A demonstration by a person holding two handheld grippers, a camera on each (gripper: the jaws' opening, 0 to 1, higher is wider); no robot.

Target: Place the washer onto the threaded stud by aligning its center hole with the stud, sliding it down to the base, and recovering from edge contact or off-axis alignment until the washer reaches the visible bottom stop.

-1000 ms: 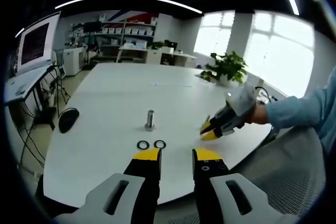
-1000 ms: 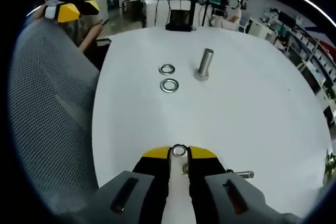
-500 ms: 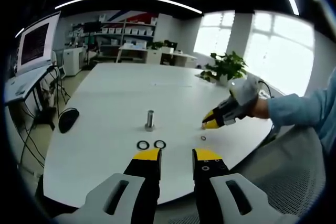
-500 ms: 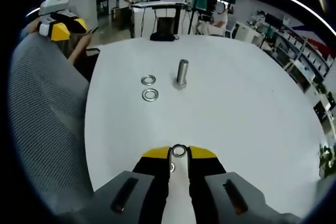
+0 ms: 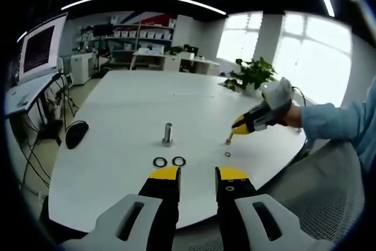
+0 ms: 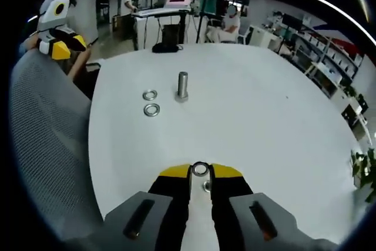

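The right hand-held gripper [image 6: 200, 170] pinches a washer [image 6: 200, 169] by its edge, well short of the stud [image 6: 183, 86] ahead, so a tilted approach risks snagging the threads.

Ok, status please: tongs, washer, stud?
Right tongs shut on a washer, above the table. Left tongs open, idle. Stud upright, bare; two washers beside it. Path clear.

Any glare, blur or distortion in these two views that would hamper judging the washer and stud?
Left gripper view: windows blow out at right, table edge bows from fisheye, stud small yet sharp. Right gripper view: even lighting, stud and loose washers crisp, washer held in the right claw clear.
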